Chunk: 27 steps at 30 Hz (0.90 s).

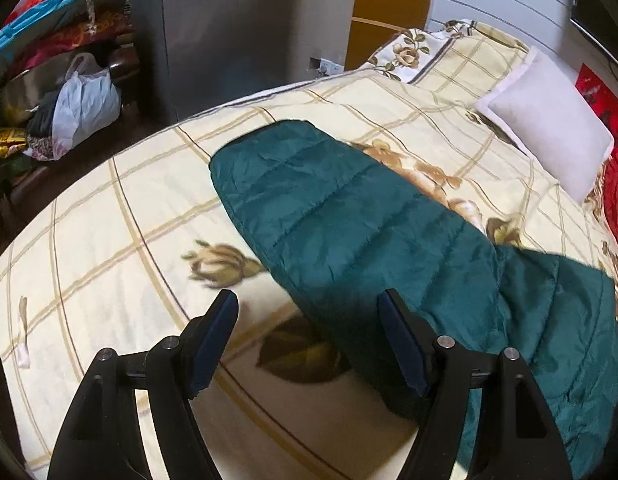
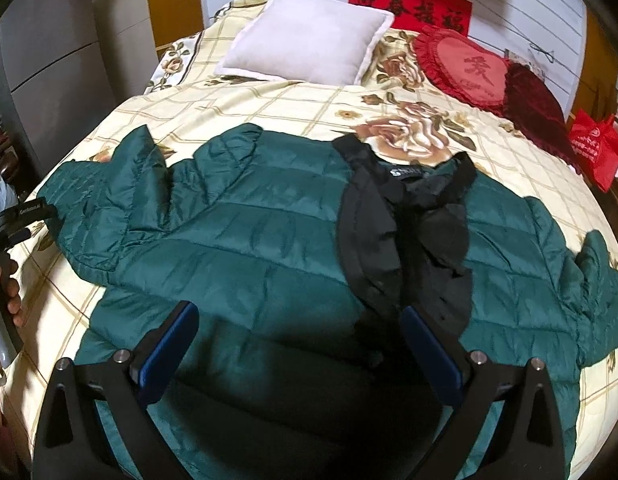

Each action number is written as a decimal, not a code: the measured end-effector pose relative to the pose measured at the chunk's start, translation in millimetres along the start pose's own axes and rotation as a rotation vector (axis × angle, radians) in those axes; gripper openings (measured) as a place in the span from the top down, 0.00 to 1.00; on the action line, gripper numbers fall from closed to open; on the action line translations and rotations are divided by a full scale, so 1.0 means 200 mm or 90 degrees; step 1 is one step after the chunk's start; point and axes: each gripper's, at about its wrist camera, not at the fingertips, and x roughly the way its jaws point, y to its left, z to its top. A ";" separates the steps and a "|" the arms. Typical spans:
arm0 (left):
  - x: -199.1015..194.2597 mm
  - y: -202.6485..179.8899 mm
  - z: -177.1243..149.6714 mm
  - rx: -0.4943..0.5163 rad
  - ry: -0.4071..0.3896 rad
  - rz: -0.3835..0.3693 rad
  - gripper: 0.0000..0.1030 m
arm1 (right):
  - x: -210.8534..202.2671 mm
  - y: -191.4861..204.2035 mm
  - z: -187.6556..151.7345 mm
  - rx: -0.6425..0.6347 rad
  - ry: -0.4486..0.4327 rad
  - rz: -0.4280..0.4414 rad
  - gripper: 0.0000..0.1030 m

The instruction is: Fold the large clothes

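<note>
Both grippers, left (image 1: pixel 307 300) and right (image 2: pixel 299 316), gape over green jacket (image 2: pixel 249 232); pillow (image 2: pixel 309 36) beyond.

A slight sheen is being shown by the quilted green cloth of the jacket (image 2: pixel 245 216), its black lining (image 2: pixel 413 240) looking matt; soft printed cloth is being seen on the bedspread (image 1: pixel 121 216), matt black plastic and blue pads (image 1: pixel 213 344) on the left gripper (image 1: pixel 307 300)

The left wrist view looks from low over the near left part of the bed (image 1: pixel 109 208), facing its far left edge and headboard. The right wrist view sits higher above the near edge, facing the headboard. Both share the green jacket (image 2: pixel 237 232) and white pillow (image 1: pixel 549 140).
</note>
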 end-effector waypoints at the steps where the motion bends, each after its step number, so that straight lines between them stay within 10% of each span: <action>1: 0.01 0.01 0.02 -0.003 0.000 0.001 0.29 | 0.00 0.01 0.00 -0.003 0.001 0.003 0.00; 18: 0.27 0.07 0.20 -0.042 0.027 -0.024 0.29 | 0.00 0.06 0.00 -0.023 0.012 0.012 0.00; 24: 0.23 0.08 0.20 -0.050 0.000 -0.108 0.84 | 0.01 0.04 0.00 -0.006 0.020 0.016 0.00; 27: 0.13 0.06 0.21 -0.050 -0.019 -0.164 0.86 | -0.02 0.03 -0.01 -0.006 0.015 0.016 0.00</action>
